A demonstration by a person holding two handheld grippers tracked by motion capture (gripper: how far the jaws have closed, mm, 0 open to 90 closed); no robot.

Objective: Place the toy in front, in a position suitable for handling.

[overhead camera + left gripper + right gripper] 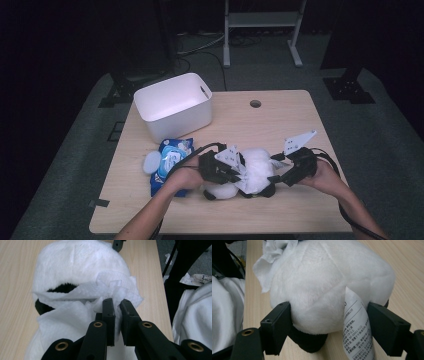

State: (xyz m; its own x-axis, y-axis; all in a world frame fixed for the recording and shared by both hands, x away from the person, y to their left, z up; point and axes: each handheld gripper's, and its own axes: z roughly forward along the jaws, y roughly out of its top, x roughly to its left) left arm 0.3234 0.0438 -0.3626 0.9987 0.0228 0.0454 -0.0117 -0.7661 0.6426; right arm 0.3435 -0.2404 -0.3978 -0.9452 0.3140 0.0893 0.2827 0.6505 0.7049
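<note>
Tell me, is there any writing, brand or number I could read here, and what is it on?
Care tag hanging from the white plush toy: several lines of small dark print, too small and blurred to read.
Blue wipes pack on the table: it bears printed pictures and perhaps lettering, too small to read.
White bin: no writing that can be seen.
White wipe held by the left gripper: no print.

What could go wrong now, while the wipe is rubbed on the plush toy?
1. The thin wipe, pinched by the left hand-held gripper, is bunched and may tear or slip out.
2. The right hand-held gripper clamps the soft plush toy at one end only, so it could squirm free.
3. The toy's label lies beside a jaw and may catch.
</note>
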